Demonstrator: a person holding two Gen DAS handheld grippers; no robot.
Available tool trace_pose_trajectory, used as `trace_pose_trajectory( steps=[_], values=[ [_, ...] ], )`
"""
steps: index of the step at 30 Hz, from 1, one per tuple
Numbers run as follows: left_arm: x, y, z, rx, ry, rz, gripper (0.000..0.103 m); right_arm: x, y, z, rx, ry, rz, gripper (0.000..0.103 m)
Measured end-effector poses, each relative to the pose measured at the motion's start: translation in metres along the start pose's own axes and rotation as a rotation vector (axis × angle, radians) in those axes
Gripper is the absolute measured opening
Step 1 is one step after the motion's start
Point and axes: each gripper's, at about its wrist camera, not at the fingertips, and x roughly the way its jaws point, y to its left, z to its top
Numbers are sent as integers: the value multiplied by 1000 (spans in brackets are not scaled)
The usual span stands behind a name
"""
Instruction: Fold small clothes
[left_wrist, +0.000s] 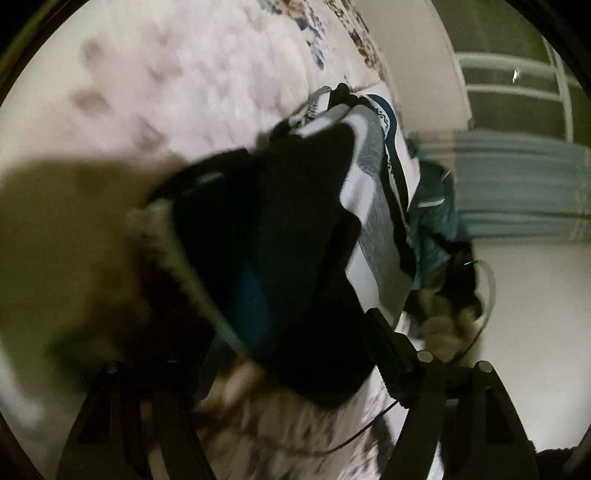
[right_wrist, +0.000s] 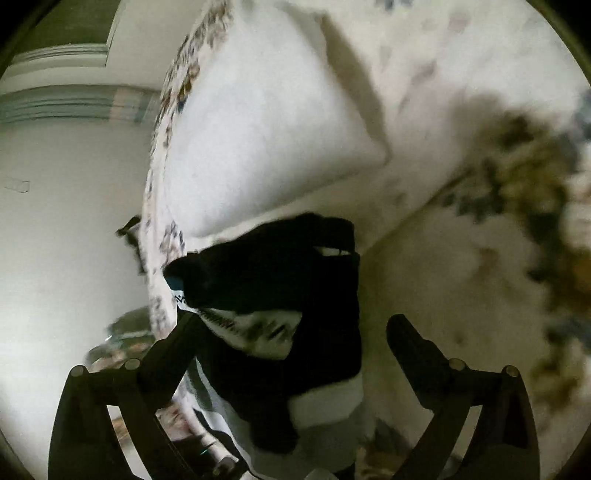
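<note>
One small garment (right_wrist: 280, 295), black with white and grey bands and a narrow patterned trim, hangs in front of the right tongs (right_wrist: 291, 332). It lies between the two fingers, which stand wide apart; the left finger (right_wrist: 173, 350) touches its edge and the right finger (right_wrist: 413, 347) is clear of it. In the left wrist view the same garment (left_wrist: 295, 229) fills the middle of the frame, draped over the left tongs (left_wrist: 295, 354). The cloth hides where the fingers meet, so I cannot tell whether these tongs are apart or clamped. Just beside the garment lies one teal piece of clothing (left_wrist: 436, 221). Below is one bed (left_wrist: 207, 85) with a pale flowered cover, and one white pillow (right_wrist: 266, 133) rests on it.
</note>
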Motion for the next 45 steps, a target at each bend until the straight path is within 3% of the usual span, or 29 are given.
trace_pose_trajectory(
  steps=[4,8,9,10,11,12,15,19,23,25,26,27,28,31,33,37,40,43,45],
  values=[
    [20,-3,8,3,-85,-7,72,44,-17,17,-27,140,57,103],
    [21,-8,17,-37,-171,-20,69,57,-13,27,-68,153,117,101],
    [20,-9,20,-50,-188,-24,43,57,-11,28,-79,142,136,84],
    [18,-9,23,-56,-197,-19,28,59,-9,26,-90,139,128,65],
    [17,-10,29,-54,-190,-25,23,60,-8,24,-92,144,113,51],
    [13,-14,35,-40,-190,-17,21,56,-8,20,-93,122,96,43],
    [4,-38,56,32,-145,-4,19,35,-10,2,-42,38,108,32],
    [-18,-71,90,134,-56,13,19,-7,-15,-70,69,-87,133,30],
    [-33,-82,115,215,127,16,21,-40,-26,-192,223,-146,135,30],
    [-27,-70,113,281,255,114,29,-42,-33,-252,296,-154,100,30],
    [-21,-62,109,295,310,166,42,-37,-40,-276,333,-136,79,32],
    [-17,-53,103,300,341,219,62,-27,-51,-294,379,-105,55,37],
    [-14,-41,98,293,362,279,64,-20,-58,-302,412,-77,41,39],
    [-33,-24,82,243,328,294,64,-13,-89,-320,500,18,38,53],
    [-63,-28,72,251,242,297,65,-31,-96,-326,482,15,-3,63],
    [-122,-34,50,251,78,367,70,-66,-104,-344,434,93,-95,63],
    [-150,-13,24,297,19,563,74,-92,-101,-346,415,130,-136,64],
    [-149,32,-1,349,53,759,74,-100,-77,-324,331,112,-166,64],
    [-141,57,-13,338,84,793,73,-98,-48,-292,257,65,-154,63]
  ],
)
